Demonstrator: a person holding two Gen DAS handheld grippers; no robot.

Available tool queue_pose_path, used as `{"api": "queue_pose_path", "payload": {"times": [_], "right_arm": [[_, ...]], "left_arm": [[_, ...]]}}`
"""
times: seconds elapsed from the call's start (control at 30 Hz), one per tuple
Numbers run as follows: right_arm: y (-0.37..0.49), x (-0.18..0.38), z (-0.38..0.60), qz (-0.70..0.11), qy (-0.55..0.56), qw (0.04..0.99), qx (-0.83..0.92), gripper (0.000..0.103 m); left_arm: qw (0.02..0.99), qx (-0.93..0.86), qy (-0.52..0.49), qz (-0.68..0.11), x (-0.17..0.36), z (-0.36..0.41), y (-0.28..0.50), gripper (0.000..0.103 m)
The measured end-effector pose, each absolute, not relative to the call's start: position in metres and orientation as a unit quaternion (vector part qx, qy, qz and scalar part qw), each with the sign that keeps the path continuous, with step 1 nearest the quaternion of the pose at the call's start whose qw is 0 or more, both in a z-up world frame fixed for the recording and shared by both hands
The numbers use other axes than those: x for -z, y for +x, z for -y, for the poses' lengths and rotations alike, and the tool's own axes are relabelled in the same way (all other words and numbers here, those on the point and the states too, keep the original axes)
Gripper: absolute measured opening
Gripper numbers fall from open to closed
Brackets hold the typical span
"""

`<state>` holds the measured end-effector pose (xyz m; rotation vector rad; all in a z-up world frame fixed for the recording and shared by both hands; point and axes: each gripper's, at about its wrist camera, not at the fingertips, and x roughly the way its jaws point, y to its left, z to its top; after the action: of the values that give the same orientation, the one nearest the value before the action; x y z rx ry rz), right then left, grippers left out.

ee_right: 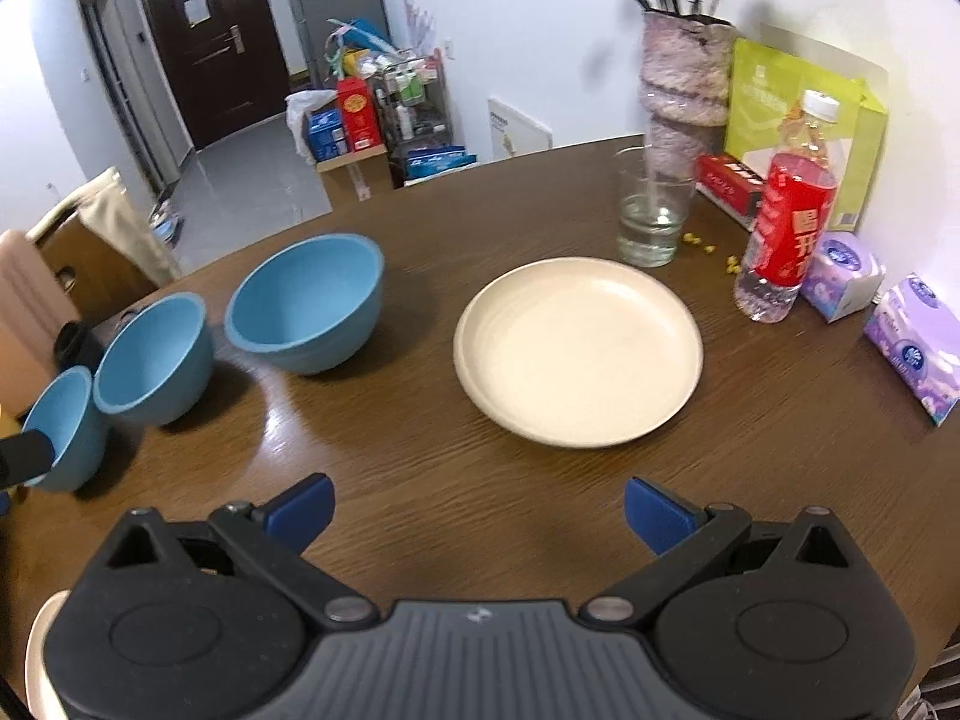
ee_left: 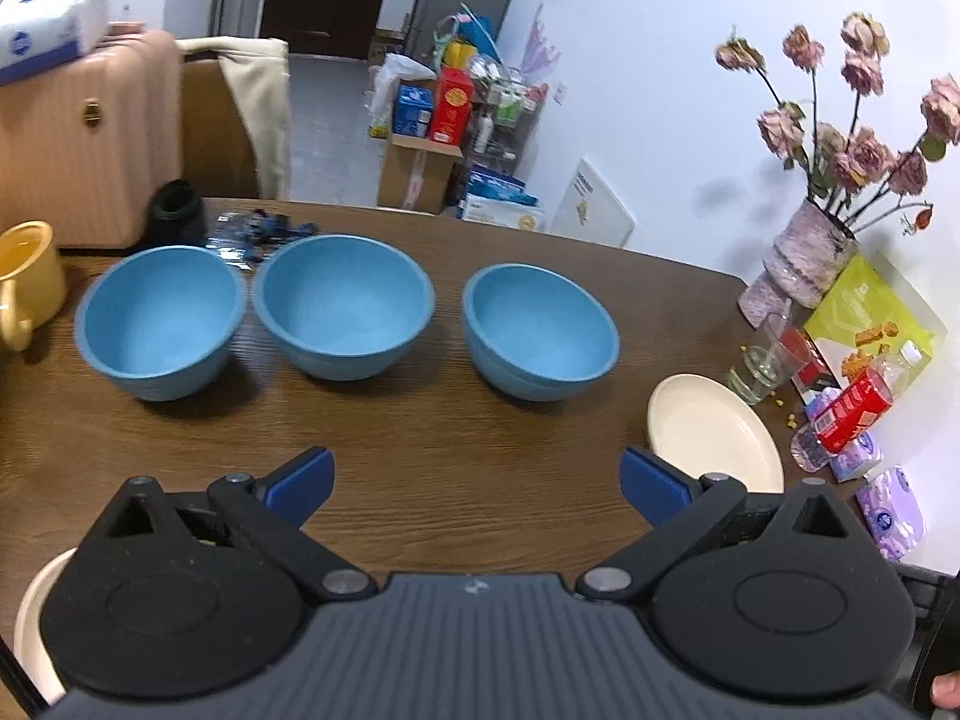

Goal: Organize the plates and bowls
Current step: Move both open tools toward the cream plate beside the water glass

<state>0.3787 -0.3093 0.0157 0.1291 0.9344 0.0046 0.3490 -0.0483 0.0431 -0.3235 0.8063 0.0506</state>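
A lived-in home is shown: a wooden counter is set with a vase of dried roses, tissue packs and a yellow mug; a dark entrance door and what seems a cluttered storage rack are seen behind.

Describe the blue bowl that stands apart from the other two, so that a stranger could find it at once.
On the brown wooden table, three blue bowls stand in a row. Two of them sit close together near the yellow mug. The lone bowl stands apart from that pair, and it is the one nearest the cream plate.
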Motion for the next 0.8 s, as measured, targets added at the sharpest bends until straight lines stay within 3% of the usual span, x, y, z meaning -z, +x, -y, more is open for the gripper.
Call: {"api": "queue_pose_path", "payload": {"times": [0.43,0.8], "right_arm": [[0.438,-0.003,0.417,-0.445,0.115,0.886,0.065,0.103],[0.483,0.04,0.474,-0.482,0.142,0.862,0.061,0.096]], "left_arm": [[0.902,0.007,-0.146,-0.406,-0.03,0.128,0.421,0.103],[0.89,0.006,-0.125,-0.438,-0.005,0.173,0.475,0.103]]}}
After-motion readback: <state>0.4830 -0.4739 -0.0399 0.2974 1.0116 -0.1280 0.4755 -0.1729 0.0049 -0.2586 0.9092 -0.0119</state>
